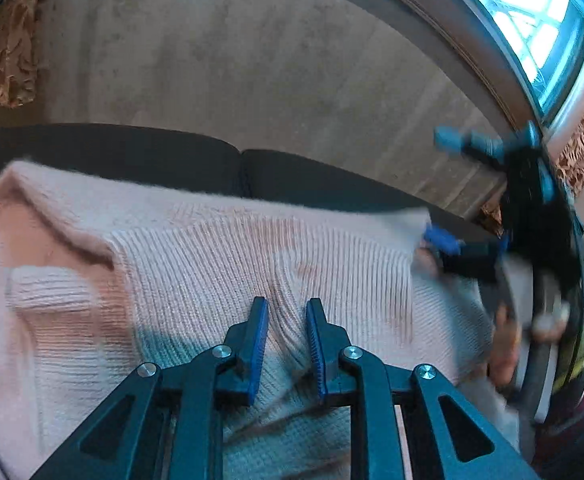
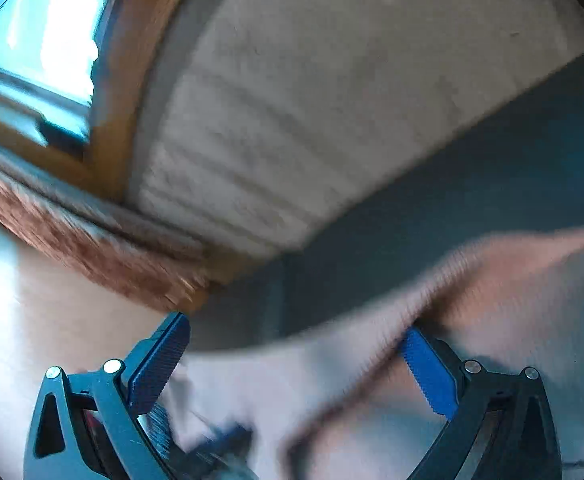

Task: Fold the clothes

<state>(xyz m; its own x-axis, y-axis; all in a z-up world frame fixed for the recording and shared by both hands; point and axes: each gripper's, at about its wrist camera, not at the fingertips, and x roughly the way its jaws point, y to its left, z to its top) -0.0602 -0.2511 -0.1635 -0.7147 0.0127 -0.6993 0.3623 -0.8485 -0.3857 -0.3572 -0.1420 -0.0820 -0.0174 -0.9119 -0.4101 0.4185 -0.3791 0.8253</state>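
Sweater (image 1: 219,248), one pink ribbed knit, lies spread over the dark sofa (image 1: 131,152), stretching out ahead of the left gripper (image 1: 287,312) and running under it. That left claw's blue pads sit close together with a ridge of knit bunched between them; whether they truly pinch it, I can't tell. Off to its right, the right gripper (image 1: 444,192) shows blurred, one finger at the sweater's edge, the other up above. From the right wrist, the right gripper (image 2: 296,332) stands spread wide, released, with the sweater (image 2: 472,300) draped between its fingers. Heavy motion blur there. Two claws, one garment, one window (image 1: 524,12) beyond.
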